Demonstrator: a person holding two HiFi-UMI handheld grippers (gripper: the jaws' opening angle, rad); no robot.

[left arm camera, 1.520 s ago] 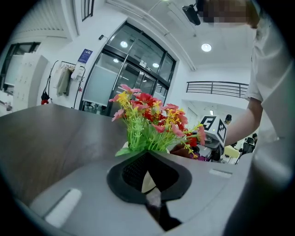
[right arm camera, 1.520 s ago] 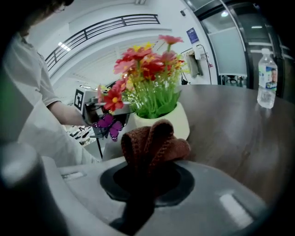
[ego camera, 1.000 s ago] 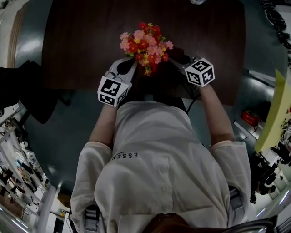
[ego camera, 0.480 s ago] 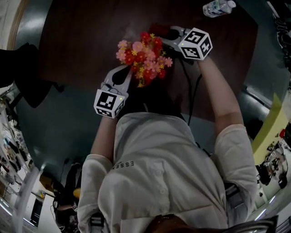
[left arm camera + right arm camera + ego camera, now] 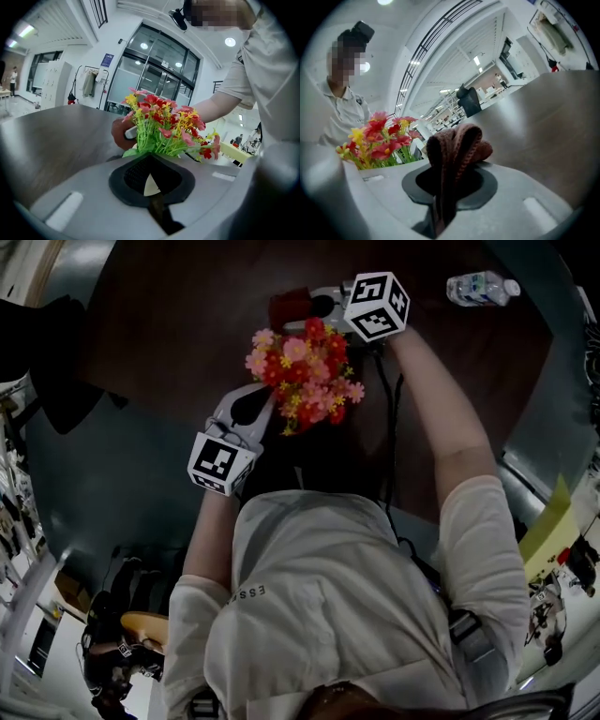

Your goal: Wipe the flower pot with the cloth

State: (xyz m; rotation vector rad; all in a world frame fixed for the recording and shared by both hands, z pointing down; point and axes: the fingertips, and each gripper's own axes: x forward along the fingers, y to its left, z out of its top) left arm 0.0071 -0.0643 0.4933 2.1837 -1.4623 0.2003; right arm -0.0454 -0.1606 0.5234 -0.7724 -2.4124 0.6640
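Note:
A bunch of red, pink and yellow artificial flowers (image 5: 305,376) stands on the dark table and hides most of its pot from above. My left gripper (image 5: 265,401) reaches in under the blooms from the near left. In the left gripper view it (image 5: 150,183) is shut on a pale sliver of the flower pot (image 5: 150,185), with the green stems (image 5: 157,140) rising just beyond. My right gripper (image 5: 307,306) lies on the far side of the flowers, pointing left, shut on a bunched dark red cloth (image 5: 288,307). In the right gripper view the cloth (image 5: 457,143) stands up from the closed jaws.
A plastic water bottle (image 5: 480,287) lies at the table's far right. The brown tabletop (image 5: 169,315) stretches left and beyond the flowers. A black chair (image 5: 42,352) stands off the left edge. A black cable (image 5: 386,427) runs along my right arm.
My right gripper has swung with the cloth from the near right of the flowers round to their far side and turned to point left. The left gripper has stayed at the pot.

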